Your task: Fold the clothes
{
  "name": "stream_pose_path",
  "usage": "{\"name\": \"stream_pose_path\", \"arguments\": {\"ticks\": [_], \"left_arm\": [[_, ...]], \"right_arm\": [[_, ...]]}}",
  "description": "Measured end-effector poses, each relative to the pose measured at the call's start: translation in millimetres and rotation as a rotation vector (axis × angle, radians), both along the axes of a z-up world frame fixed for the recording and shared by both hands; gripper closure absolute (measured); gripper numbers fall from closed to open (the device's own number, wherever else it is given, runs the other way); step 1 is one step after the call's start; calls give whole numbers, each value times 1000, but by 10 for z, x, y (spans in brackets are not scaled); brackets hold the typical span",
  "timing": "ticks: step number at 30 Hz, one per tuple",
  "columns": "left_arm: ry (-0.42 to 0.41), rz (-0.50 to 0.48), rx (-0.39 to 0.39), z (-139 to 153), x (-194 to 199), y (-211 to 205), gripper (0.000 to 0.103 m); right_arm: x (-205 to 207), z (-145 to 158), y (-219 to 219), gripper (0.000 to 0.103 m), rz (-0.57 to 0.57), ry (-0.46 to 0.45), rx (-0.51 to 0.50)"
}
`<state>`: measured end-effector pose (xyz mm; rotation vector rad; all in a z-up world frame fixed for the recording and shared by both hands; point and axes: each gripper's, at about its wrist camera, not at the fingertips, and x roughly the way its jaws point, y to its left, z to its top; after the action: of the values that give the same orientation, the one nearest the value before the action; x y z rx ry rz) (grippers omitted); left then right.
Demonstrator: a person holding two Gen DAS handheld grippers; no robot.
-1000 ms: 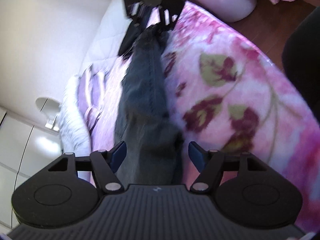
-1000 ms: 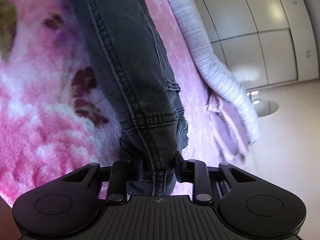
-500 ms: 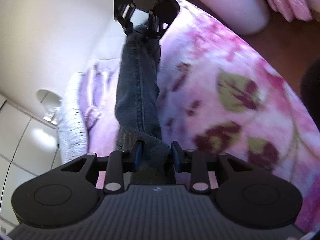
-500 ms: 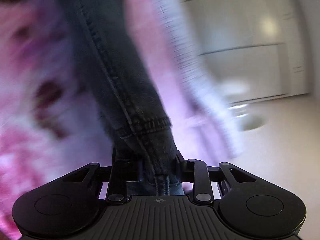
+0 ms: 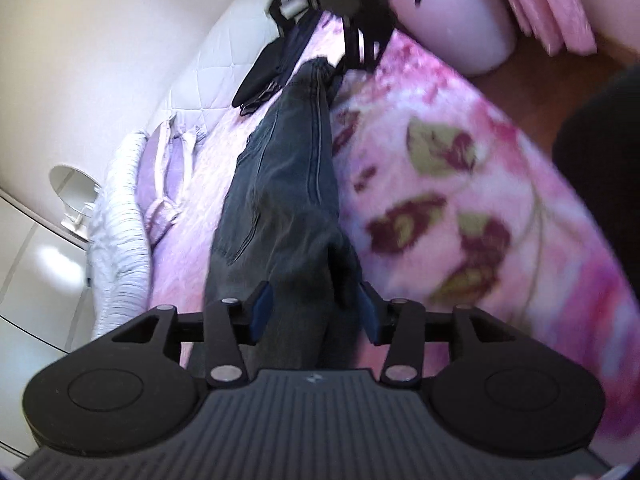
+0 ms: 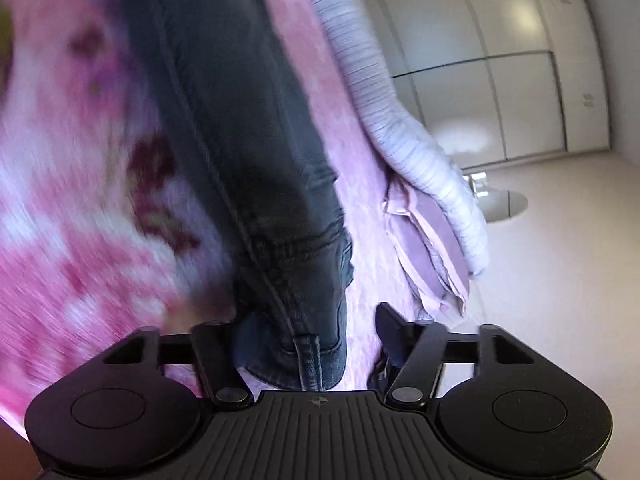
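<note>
On the bed, both your grippers sit at opposite ends of the dark grey jeans (image 5: 280, 184), which lie stretched lengthwise on the pink floral blanket (image 5: 460, 184).

Left gripper (image 5: 312, 312): jaws have just been opening, now partly spread. Denim runs between the blue pads (image 5: 261, 312); the fabric meets or hides the right pad's edge, but a small gap shows at the left pad, so no clamp there as far as you can see.

Right gripper (image 6: 310, 334): jaws have just been opening, now wide apart. The hemmed leg end (image 6: 304, 344) lies between them, against the left finger, with clear blanket showing before the right finger (image 6: 394, 330). Not pinched.

Your right gripper also shows at the far end in the left wrist view (image 5: 352, 0), blurred, above the leg end.

Surface and room: fuzzy blanket is pink with dark red and olive leaf shapes. Beside the jeans lie a lilac garment (image 5: 168, 184) and a white ribbed one (image 5: 120, 240) near the bed edge. A black garment (image 5: 272, 68) lies near the far end on a white quilted mattress (image 5: 216, 72). White cabinet doors (image 6: 500, 60), pale floor, a round lamp base (image 6: 508, 204).

Hard to read: both views are motion-blurred, especially the blanket pattern in the right wrist view. The dark shape at the right edge of the left view (image 5: 600, 152) is cut off; you can't tell what it is.
</note>
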<state>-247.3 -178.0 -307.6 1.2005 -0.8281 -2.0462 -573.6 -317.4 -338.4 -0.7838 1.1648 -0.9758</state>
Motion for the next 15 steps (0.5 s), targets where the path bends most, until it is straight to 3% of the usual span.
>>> {"name": "stream_pose_path", "arguments": {"ticks": [4,5,6,7,11,15], "left_arm": [[-36,-35,-71,-88,-113,-23,64],[-36,-45,-77,-93,-151,-45,75],[-22,-37,-61,-68,-163,-102,92],[17,-8,-38,-10,-137,-184,95],[166,96,60,254,80,-483,95],[104,41,60,247,138,-531,93]], "right_arm": [[168,70,324,37,7,-106,22],[245,59,409,37,18,-126,39],[303,47,471,37,30,-136,49],[383,37,539,37,42,-140,60],[613,88,732,37,57,-244,125],[936,362,888,37,72,-474,257]]}}
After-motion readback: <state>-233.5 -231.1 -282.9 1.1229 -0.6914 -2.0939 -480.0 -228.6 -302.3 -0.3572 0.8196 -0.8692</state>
